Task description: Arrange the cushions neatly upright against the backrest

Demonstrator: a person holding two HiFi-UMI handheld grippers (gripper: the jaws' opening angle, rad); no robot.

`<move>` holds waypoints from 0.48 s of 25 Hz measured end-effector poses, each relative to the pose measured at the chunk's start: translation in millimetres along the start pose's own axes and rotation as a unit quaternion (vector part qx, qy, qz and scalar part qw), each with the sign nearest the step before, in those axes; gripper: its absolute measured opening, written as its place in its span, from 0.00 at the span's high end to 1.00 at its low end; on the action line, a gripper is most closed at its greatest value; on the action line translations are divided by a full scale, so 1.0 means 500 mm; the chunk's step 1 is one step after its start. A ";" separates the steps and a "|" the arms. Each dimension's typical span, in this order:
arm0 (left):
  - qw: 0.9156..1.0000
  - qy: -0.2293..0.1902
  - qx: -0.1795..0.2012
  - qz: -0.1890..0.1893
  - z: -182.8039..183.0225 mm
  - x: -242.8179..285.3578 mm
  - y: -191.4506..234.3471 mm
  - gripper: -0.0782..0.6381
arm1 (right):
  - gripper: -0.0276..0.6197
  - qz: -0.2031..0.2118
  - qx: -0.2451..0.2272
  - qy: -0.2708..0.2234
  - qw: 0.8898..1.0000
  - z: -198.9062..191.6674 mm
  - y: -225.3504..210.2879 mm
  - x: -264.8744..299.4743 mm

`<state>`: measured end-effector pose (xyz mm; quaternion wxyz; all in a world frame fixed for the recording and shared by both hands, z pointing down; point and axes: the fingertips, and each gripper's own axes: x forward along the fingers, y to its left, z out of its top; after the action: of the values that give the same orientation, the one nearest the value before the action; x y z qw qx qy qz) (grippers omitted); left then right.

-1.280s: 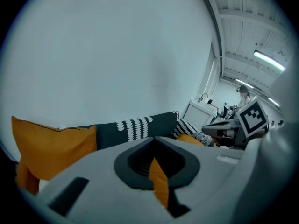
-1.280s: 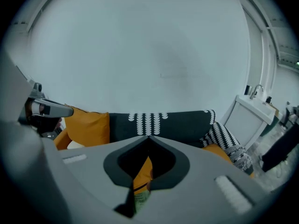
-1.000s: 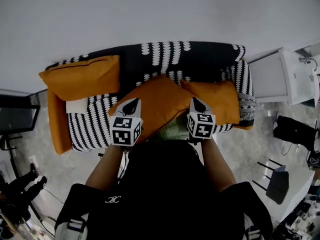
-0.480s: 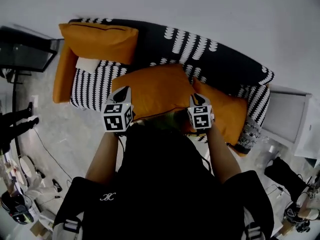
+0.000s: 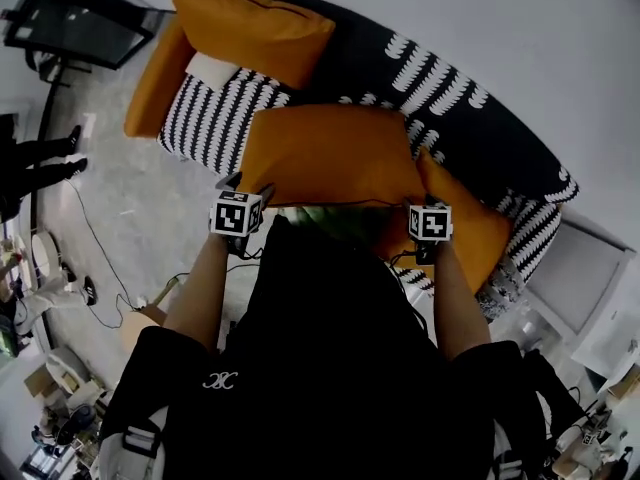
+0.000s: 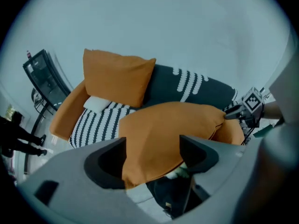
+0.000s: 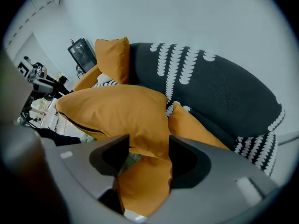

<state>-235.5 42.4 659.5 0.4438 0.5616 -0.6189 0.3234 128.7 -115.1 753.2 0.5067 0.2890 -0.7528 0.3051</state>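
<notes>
A black-and-white patterned sofa [image 5: 450, 108] holds three orange cushions. One cushion [image 5: 255, 33] stands upright at the left end against the backrest. The middle cushion [image 5: 330, 158] leans toward the backrest, partly over the right cushion [image 5: 480, 233]. My left gripper [image 5: 243, 183] is at the middle cushion's near left corner and my right gripper [image 5: 425, 208] at its near right corner. Both sets of jaws are opening. In the left gripper view the middle cushion's [image 6: 173, 129] corner lies loose between the left gripper's [image 6: 152, 146] jaws. In the right gripper view its other corner [image 7: 117, 111] hangs between the right gripper's [image 7: 147, 146] jaws.
A dark screen on a stand [image 5: 80, 23] is beyond the sofa's left end. A white cabinet [image 5: 575, 278] sits by its right end. Cables [image 5: 100, 268] run over the floor on the left, where a person's legs [image 5: 40, 153] show. The sofa's left arm [image 5: 150, 78] is orange.
Both grippers were shut on the middle cushion's near corners and now stand open around them. The cushion has moved up toward the backrest, and the head view has swung round.
</notes>
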 end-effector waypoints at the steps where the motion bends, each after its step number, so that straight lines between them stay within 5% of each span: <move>1: 1.000 0.021 -0.004 0.005 -0.029 0.012 0.019 0.36 | 0.52 -0.002 0.005 0.003 1.000 -0.001 -0.002 0.004; 4: 0.996 0.082 -0.012 0.030 -0.108 0.039 0.070 0.34 | 0.50 -0.001 0.032 0.007 0.999 0.002 -0.004 0.014; 7: 0.991 0.113 -0.061 0.039 -0.172 0.060 0.104 0.30 | 0.50 -0.002 0.061 0.019 0.998 0.004 0.003 0.018; 12: 0.982 0.136 -0.131 -0.016 -0.211 0.102 0.096 0.33 | 0.55 0.000 0.088 0.046 0.995 -0.005 0.010 0.043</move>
<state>-261.9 123.9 752.7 0.5989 0.4589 -0.5806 0.3061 119.5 -112.6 773.5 0.5135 0.3178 -0.6990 0.3831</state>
